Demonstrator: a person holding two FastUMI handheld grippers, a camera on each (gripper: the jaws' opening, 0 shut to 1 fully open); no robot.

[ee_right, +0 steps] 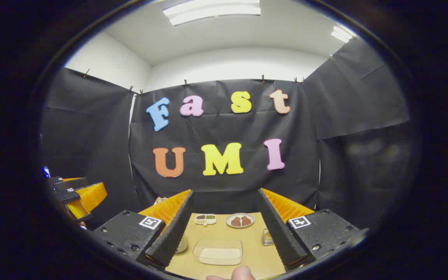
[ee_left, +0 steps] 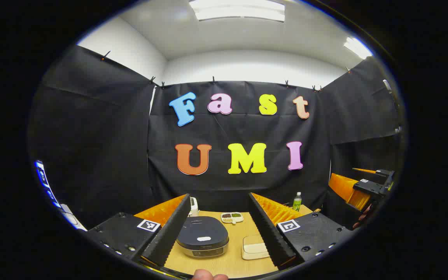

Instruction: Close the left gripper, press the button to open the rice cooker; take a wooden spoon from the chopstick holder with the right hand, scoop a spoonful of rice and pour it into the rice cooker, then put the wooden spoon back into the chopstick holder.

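The rice cooker sits low on the wooden table in the left gripper view, its dark lid down and a pale button on top. My left gripper hovers above and in front of it, open and holding nothing. A clear tub of rice lies close in front in the right gripper view. My right gripper stays open above that tub with nothing between its fingers. A white upright object behind the cooker is too small to identify.
A white lidded box stands right of the cooker, with a divided dish and a green bottle farther back. A plate of brown pieces and a small clear box lie beyond the tub. A thumb shows at the bottom edge.
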